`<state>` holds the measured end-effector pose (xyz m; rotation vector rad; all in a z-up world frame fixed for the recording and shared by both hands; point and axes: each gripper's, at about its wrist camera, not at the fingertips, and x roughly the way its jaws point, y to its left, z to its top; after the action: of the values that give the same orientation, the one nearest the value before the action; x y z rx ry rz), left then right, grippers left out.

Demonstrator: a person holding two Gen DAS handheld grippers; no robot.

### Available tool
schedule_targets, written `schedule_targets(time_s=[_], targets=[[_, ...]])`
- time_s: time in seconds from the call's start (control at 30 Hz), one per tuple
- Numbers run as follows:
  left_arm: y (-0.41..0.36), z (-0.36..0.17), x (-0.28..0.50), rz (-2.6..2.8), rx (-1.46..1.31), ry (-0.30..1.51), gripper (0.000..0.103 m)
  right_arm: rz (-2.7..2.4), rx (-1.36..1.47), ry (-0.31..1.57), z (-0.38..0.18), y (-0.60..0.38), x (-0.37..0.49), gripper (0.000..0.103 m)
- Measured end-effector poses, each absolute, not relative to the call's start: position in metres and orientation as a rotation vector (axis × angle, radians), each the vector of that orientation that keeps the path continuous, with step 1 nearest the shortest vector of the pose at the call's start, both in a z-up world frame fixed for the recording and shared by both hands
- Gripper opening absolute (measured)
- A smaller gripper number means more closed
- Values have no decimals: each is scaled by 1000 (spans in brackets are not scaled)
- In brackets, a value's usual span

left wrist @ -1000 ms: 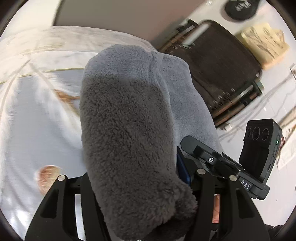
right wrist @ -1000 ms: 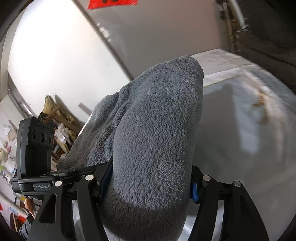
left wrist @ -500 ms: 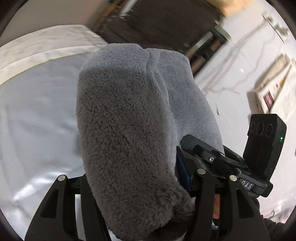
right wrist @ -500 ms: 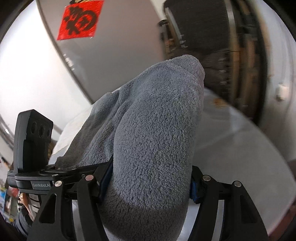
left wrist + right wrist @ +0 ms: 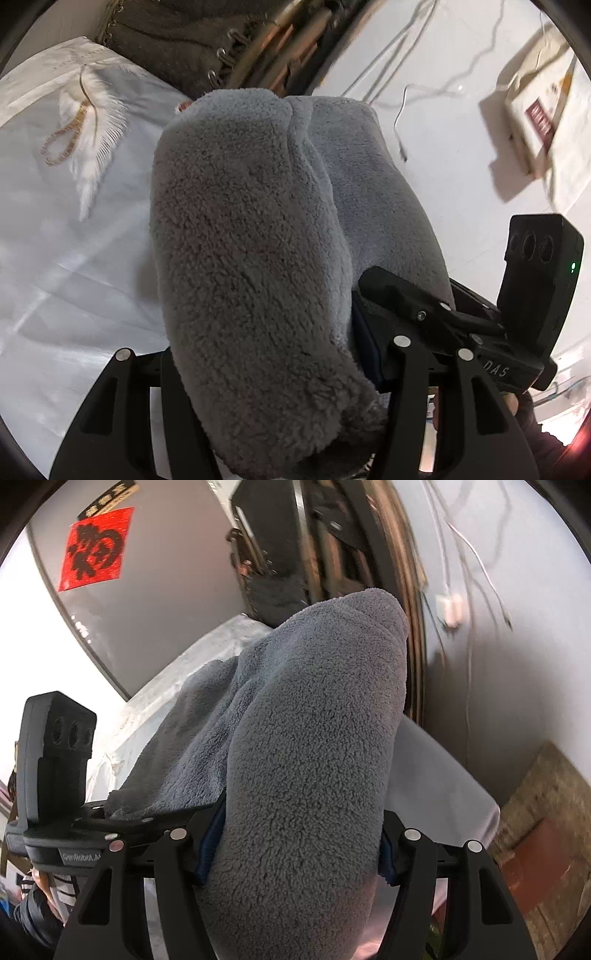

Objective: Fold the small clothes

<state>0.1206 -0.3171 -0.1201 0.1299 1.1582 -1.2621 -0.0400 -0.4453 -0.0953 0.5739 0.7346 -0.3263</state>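
Above a white-covered counter (image 5: 74, 258), now swung toward the dark folding chair (image 5: 192, 44) and cable-strewn floor: grey fleece garment (image 5: 251, 240), lifted clear, bunched and draped between both hands. Left tongs (image 5: 273, 373) and right tongs (image 5: 295, 834) each clamped on a thick fold. Likely mid-carry, folding not yet laid down.

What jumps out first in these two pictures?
A fluffy grey garment fills the middle of both views, pinched between the black fingers of the left gripper and the right gripper. Behind it, a white feather pattern decorates the pale cloth at left, and a red paper sign hangs upper left.
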Motion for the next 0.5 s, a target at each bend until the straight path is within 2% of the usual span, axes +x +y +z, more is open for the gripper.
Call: schedule_targets(time_s=[0.2, 0.27, 0.33, 0.5], targets=[[-324, -141, 103, -1194, 153, 1159, 58, -299, 620, 744, -126, -462, -45, 68], [-320, -142, 101, -1171, 158, 1152, 64, -288, 625, 748, -129, -465, -45, 69], [-319, -145, 100, -1142, 138, 1178, 71, -284, 645, 752, -130, -469, -44, 76], [-293, -127, 99, -1061, 112, 1152, 73, -339, 587, 698, -106, -464, -66, 78]])
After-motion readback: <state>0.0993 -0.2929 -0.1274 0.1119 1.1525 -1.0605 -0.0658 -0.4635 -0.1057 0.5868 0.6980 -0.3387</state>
